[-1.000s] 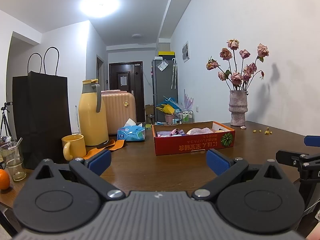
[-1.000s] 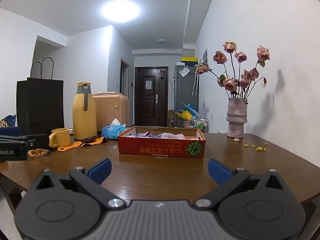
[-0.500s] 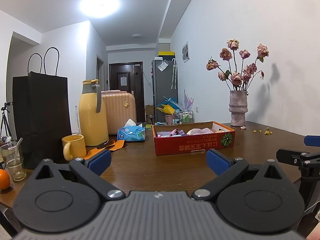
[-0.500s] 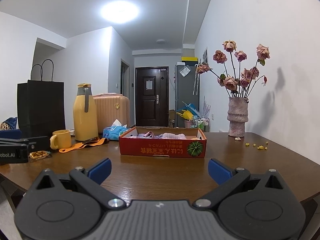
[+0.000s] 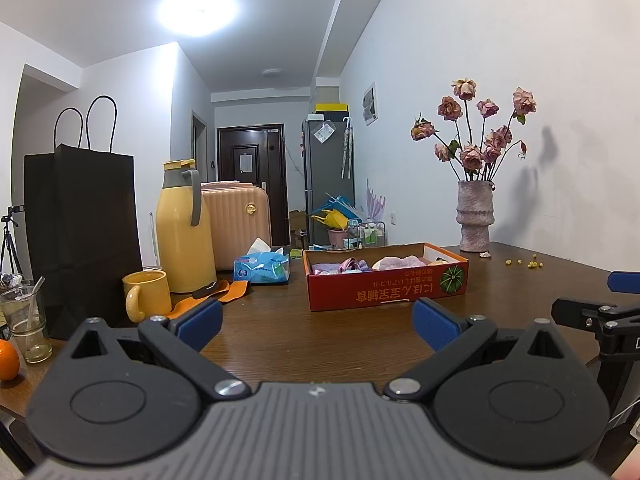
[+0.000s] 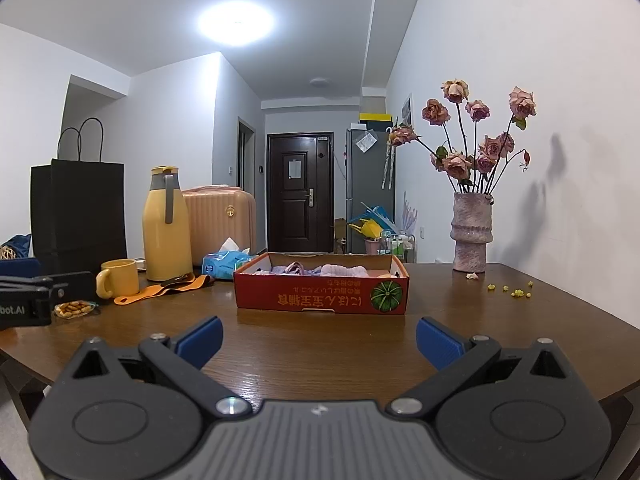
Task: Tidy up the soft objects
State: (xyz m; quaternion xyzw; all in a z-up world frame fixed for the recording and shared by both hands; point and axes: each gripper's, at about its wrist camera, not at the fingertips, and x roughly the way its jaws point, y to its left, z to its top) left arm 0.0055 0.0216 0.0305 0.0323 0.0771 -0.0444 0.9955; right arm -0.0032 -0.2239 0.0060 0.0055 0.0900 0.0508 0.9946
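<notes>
I hold both grippers, left (image 5: 316,322) and right (image 6: 318,336), jaws wide and empty, above the bench (image 6: 320,344); soft cloths (image 6: 316,270) lie in the box (image 6: 320,296). A low reach could shove the light box.

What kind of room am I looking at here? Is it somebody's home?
Most likely a lived-in flat's dining area: a wooden table with a vase of dried roses, a yellow thermos and mug, and a hallway behind with a front door and fridge.
</notes>
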